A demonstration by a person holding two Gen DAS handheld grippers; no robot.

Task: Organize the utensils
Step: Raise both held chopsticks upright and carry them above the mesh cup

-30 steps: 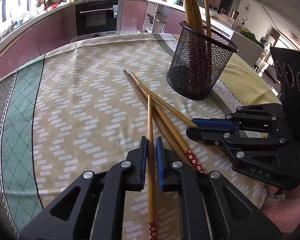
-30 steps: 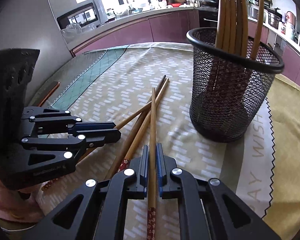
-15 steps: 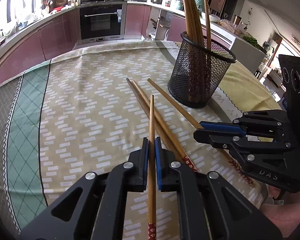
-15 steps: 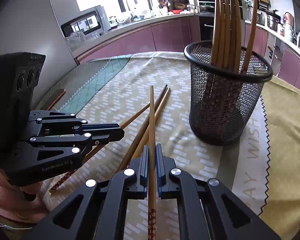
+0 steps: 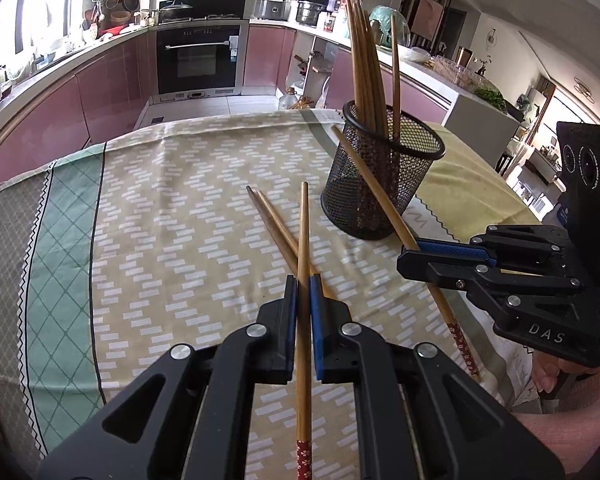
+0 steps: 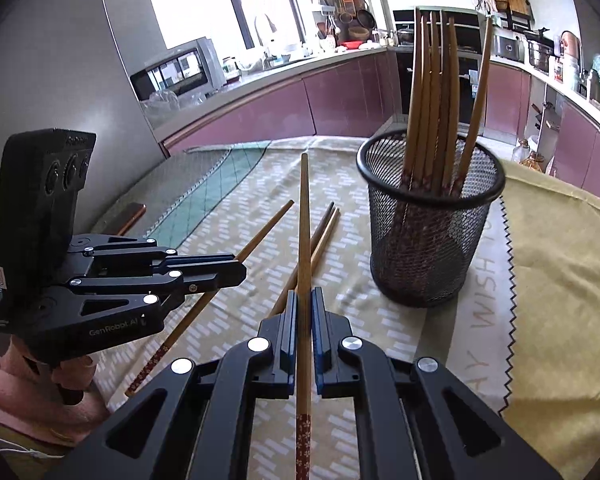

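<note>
Left gripper [image 6: 236, 270], marked "GenRobot.AI", is clamped on one chopstick [image 5: 303, 240]; right gripper [image 5: 410, 254], marked "DAS", is clamped on another chopstick [image 6: 304, 232], both lifted off the tablecloth [image 5: 160, 220]. Two loose chopsticks [image 5: 274, 226] lie crossed between the grippers, the mesh cup [image 6: 430, 236] of upright chopsticks stands right of them near printed "WISH". Behind: pink kitchen cabinets [image 5: 108, 92], black oven [image 5: 198, 60], bright window [image 6: 192, 0]

Both cams ride right on the grippers, looking down-forward along the fingers at the table [image 5: 148, 208]. Left view faces the far oven, right the window counter. Both share the mesh holder [image 6: 428, 248] and loose chopsticks [image 5: 276, 228].
</note>
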